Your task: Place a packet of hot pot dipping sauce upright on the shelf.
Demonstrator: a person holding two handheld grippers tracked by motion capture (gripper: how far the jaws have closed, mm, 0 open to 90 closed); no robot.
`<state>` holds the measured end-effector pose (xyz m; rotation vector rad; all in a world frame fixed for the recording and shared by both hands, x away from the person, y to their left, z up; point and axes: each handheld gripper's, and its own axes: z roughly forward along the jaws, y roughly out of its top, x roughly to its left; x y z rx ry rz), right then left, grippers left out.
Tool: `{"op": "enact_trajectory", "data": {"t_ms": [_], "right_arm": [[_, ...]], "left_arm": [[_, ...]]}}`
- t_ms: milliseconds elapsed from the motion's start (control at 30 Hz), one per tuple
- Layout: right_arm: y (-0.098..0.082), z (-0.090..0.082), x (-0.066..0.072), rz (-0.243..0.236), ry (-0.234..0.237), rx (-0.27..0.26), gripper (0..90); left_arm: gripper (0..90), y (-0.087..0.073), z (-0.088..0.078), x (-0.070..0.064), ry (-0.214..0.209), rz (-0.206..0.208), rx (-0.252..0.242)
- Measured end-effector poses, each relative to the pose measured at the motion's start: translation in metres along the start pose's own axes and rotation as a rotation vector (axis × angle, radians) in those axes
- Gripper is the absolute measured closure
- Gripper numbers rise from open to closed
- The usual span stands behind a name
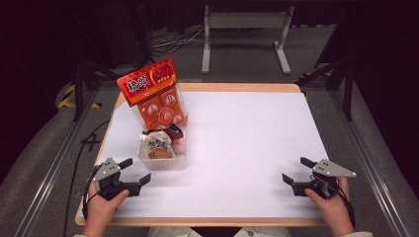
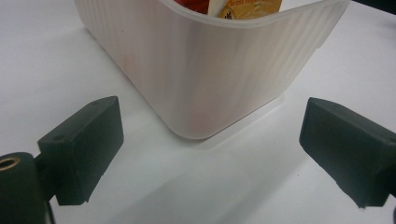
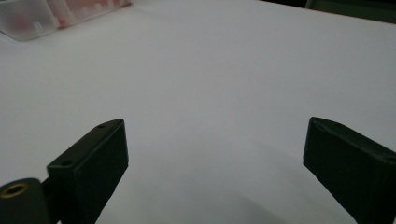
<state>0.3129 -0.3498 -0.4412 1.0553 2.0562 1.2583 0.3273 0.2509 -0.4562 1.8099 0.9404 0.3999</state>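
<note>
A translucent plastic bin (image 1: pixel 163 160) stands on the left of the white table (image 1: pixel 237 143); its rounded near corner (image 2: pixel 205 79) fills the left gripper view. In it are a tall red-orange snack bag (image 1: pixel 154 94) standing upright and a small white packet (image 1: pixel 158 144) with a brown print. My left gripper (image 1: pixel 136 171) rests on the table just left of and in front of the bin, open, its jaws wide apart with the bin's corner ahead of them and nothing between. My right gripper (image 1: pixel 295 170) sits near the table's right front, open over bare table (image 3: pixel 219 116).
The bin (image 3: pixel 46 16) appears far off at the top left of the right gripper view. A metal frame stand (image 1: pixel 244 34) is on the floor beyond the table. Dark rails run along both sides. The table's front edge is just below both hands.
</note>
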Motion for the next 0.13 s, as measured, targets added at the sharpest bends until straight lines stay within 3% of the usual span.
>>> {"op": "enact_trajectory", "data": {"t_ms": [133], "right_arm": [[-0.0001, -0.0008, -0.0001, 0.005, -0.001, -0.008, 7.2]], "left_arm": [[7.1, 0.0005, -0.0003, 0.0, -0.004, 0.001, -0.007]]}}
